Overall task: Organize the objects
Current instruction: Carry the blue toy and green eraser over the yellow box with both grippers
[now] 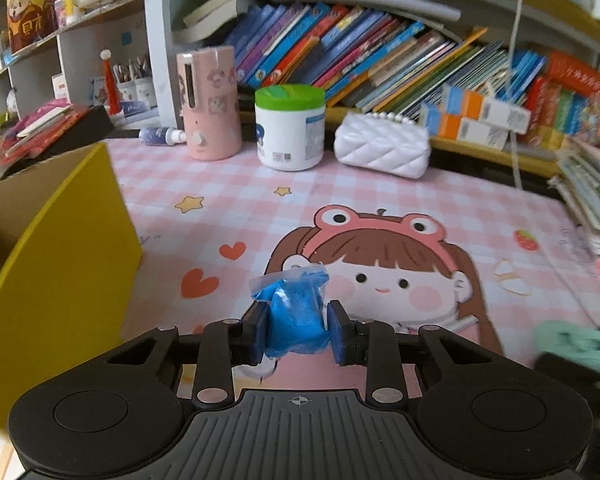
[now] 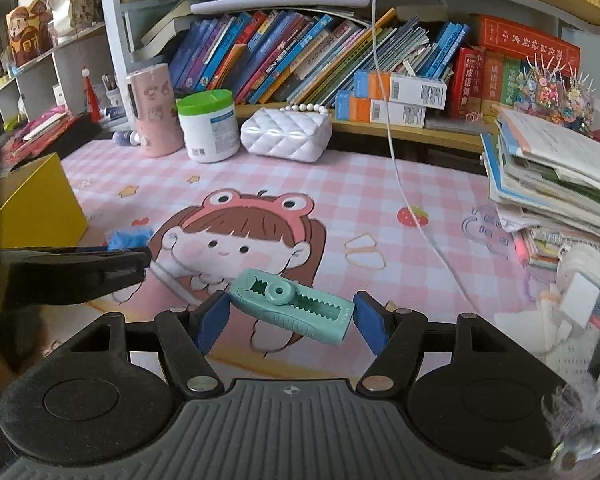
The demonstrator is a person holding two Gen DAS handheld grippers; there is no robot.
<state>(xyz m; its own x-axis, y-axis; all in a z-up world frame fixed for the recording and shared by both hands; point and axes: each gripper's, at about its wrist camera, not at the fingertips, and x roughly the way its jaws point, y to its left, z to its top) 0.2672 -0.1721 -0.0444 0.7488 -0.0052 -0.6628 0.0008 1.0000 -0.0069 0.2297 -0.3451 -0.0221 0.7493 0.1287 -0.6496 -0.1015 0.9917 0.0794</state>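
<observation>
Two tongs | left tongs [image 1: 298, 330] pinching crinkly blue packet [image 1: 294, 312] | right tongs [image 2: 292, 322] clamping mint toothed-slot case [image 2: 294, 306]

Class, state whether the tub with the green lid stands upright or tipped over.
Upright. The tub stands on its base on the pink mat, green lid on top.

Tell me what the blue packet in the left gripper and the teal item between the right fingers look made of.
Blue packet: thin clear plastic film, crinkled and glossy, over a soft blue filling, dented by the pads. Teal item: probably hard moulded plastic, smooth matte, with crisp toothed edges.
</observation>
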